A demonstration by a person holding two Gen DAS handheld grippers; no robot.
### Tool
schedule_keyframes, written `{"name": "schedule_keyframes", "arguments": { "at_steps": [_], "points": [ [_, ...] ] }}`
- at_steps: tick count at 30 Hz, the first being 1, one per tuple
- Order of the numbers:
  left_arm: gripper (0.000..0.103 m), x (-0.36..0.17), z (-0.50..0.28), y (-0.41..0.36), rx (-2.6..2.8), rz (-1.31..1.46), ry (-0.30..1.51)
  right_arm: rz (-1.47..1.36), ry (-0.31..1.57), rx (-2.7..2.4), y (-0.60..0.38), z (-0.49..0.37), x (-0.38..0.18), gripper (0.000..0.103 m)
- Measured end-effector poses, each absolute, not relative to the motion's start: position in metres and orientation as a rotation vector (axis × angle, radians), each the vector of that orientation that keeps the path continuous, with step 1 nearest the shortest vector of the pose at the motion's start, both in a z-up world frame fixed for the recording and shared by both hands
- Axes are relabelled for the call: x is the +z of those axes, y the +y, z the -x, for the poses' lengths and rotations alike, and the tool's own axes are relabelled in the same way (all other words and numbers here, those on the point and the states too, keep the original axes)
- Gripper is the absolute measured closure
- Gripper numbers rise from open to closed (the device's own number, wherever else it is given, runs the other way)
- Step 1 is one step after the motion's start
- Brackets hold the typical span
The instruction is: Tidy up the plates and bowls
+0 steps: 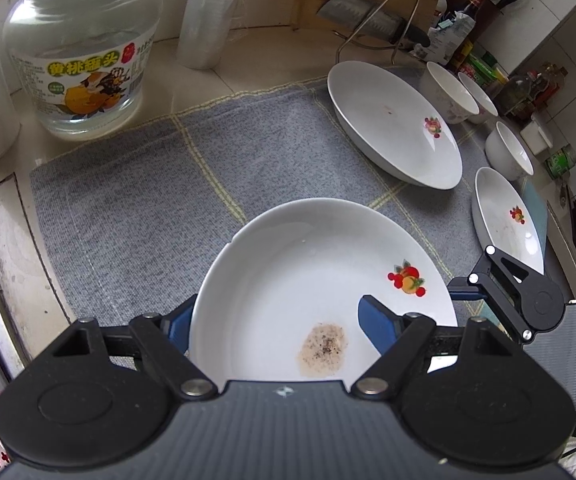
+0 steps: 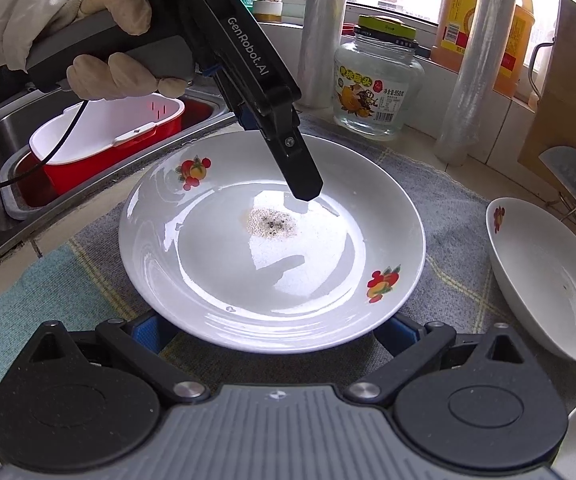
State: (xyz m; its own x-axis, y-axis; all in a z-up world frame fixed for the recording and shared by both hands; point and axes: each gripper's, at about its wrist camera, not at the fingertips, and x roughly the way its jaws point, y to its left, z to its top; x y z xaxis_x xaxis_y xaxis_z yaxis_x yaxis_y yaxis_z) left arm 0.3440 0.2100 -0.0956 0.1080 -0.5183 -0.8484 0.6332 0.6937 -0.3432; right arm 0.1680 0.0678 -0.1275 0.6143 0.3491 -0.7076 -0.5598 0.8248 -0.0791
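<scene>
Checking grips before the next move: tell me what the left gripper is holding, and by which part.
The left gripper pinches the stained plate by its rim, one finger inside, one outside.

The plate [image 2: 271, 248] is white with red-and-orange fruit motifs near its rim and a brown speckled stain at its middle. The mat [image 1: 135, 200] is grey with pale yellow checks. The jar [image 1: 83, 52] is clear glass with a yellow-fruit label. The basin [image 2: 103, 136] is red outside, white inside.
</scene>
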Motion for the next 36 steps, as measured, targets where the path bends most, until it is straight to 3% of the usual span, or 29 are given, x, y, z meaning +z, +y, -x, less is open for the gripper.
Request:
{"name": "schedule_keyframes", "arguments": {
  "at_steps": [5,9,17,24,36],
  "points": [
    [0.022,-0.101,-0.344,0.21,-0.846,-0.119,1.192,0.307,0.742,0.527,0.069,-0.168,-0.13,0.0],
    [0.012,-0.102,-0.34,0.208,-0.848,-0.133,1.174,0.311,0.742,0.524,0.069,-0.169,-0.129,0.0],
    [0.012,-0.084,-0.315,0.217,-0.727,-0.226,1.019,0.291,0.751,0.465,0.05,-0.156,-0.114,0.0],
    [0.006,-0.051,-0.266,0.21,-0.685,-0.247,0.805,0.271,0.736,0.392,0.036,-0.136,-0.094,0.0],
    [0.006,-0.051,-0.177,0.151,-0.693,-0.175,0.732,0.245,0.724,0.232,-0.02,-0.094,-0.072,0.0]
  ]
}}
